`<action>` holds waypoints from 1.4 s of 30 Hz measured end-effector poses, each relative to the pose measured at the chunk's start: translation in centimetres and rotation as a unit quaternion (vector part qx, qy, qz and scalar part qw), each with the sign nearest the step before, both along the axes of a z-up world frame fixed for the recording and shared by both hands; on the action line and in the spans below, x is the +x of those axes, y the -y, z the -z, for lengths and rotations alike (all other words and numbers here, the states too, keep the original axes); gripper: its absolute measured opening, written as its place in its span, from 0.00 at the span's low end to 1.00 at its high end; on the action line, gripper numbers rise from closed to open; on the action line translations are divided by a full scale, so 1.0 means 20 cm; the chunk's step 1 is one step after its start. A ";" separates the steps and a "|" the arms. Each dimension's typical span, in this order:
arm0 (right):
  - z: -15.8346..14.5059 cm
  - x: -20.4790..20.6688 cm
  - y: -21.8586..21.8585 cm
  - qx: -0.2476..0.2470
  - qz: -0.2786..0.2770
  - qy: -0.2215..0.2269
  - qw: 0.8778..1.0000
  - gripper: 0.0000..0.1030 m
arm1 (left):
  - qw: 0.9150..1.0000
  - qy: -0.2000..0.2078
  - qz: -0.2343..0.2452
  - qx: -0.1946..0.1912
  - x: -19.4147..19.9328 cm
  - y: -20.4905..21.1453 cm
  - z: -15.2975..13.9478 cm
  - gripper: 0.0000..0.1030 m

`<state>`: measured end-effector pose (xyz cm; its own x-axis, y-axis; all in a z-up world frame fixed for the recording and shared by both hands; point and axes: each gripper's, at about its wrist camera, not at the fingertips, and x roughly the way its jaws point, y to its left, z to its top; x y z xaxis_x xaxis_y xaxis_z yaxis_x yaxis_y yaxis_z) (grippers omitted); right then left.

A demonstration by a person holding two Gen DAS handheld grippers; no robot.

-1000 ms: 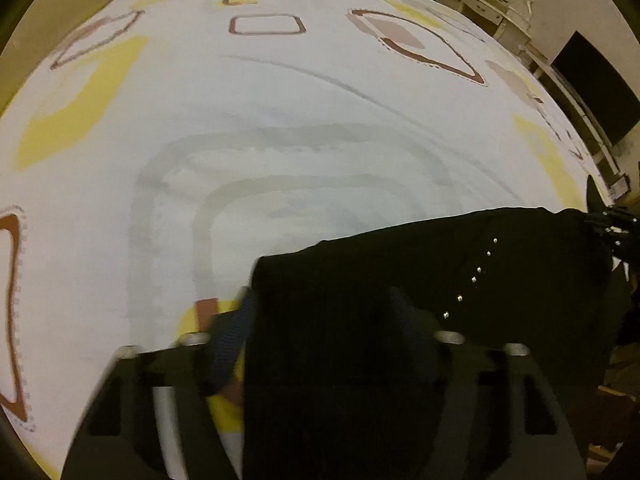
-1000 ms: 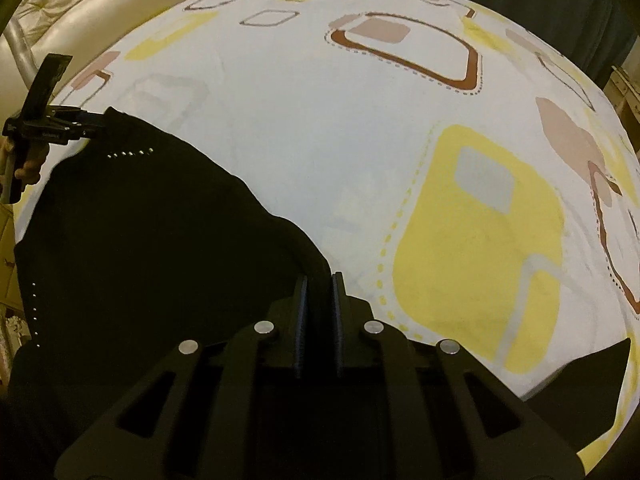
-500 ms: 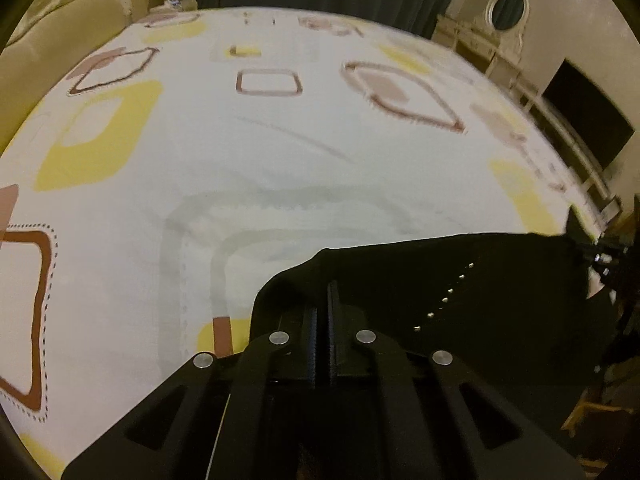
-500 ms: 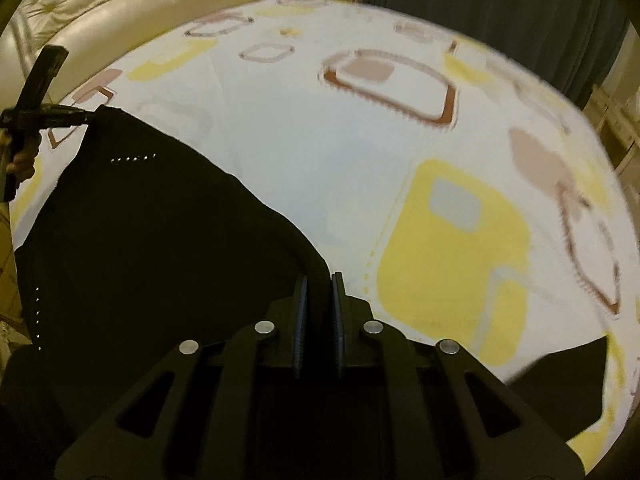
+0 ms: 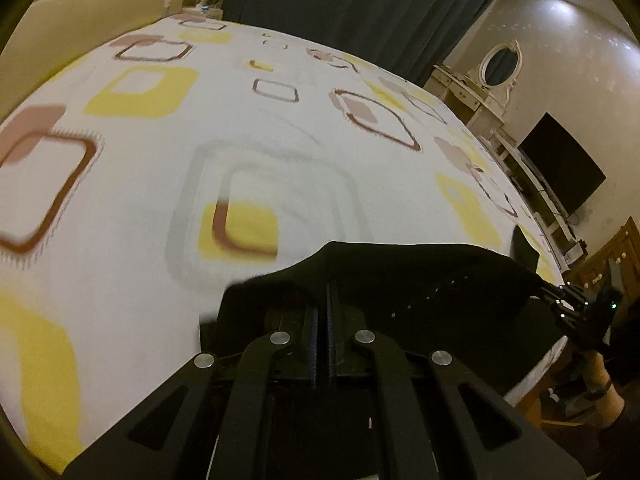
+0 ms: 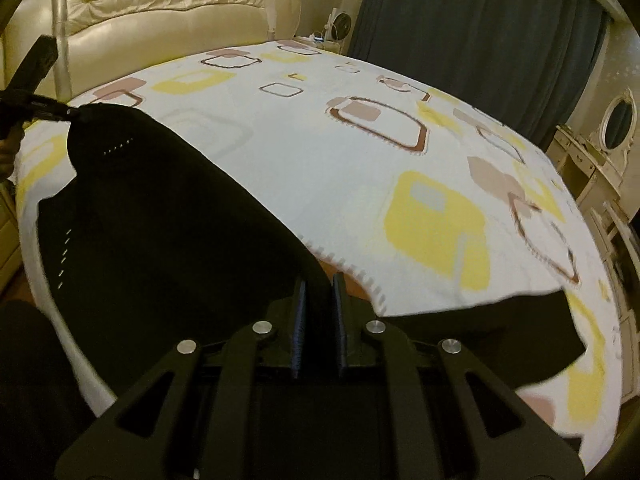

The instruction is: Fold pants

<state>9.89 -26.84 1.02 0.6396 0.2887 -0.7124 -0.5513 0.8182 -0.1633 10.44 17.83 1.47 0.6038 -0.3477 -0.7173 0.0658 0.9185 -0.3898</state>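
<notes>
The black pants (image 6: 168, 232), with rows of small silver studs, hang stretched above the near edge of the patterned bed sheet (image 6: 320, 168). The left gripper (image 5: 323, 300) pinches one corner, seemingly the waistband; the right gripper (image 6: 319, 292) is clamped on another.

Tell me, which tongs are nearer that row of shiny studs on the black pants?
Left. The left tongs grip the pants at the corner right beside the studs. The right tongs pinch the edge at the far end, most of the cloth away.
</notes>
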 end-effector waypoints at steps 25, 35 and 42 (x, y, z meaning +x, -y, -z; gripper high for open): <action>0.23 -0.42 0.22 0.075 0.032 -0.110 0.991 0.49 | 0.995 -0.092 -0.035 -0.016 -0.47 -0.03 0.35 0.09; -0.09 0.05 0.79 0.195 0.201 -0.102 0.955 0.67 | 0.996 -0.036 -0.065 0.058 -0.45 -0.02 0.10 0.12; -0.07 0.78 1.04 0.152 0.358 -0.111 0.915 0.68 | 0.994 -0.012 -0.049 0.099 -0.16 0.24 0.11 0.46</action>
<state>25.50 -47.63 2.45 0.5922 0.0599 -0.8036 0.1508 0.9714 0.1836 7.17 12.99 -0.77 0.6094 -0.1388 -0.7806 -0.0352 0.9788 -0.2015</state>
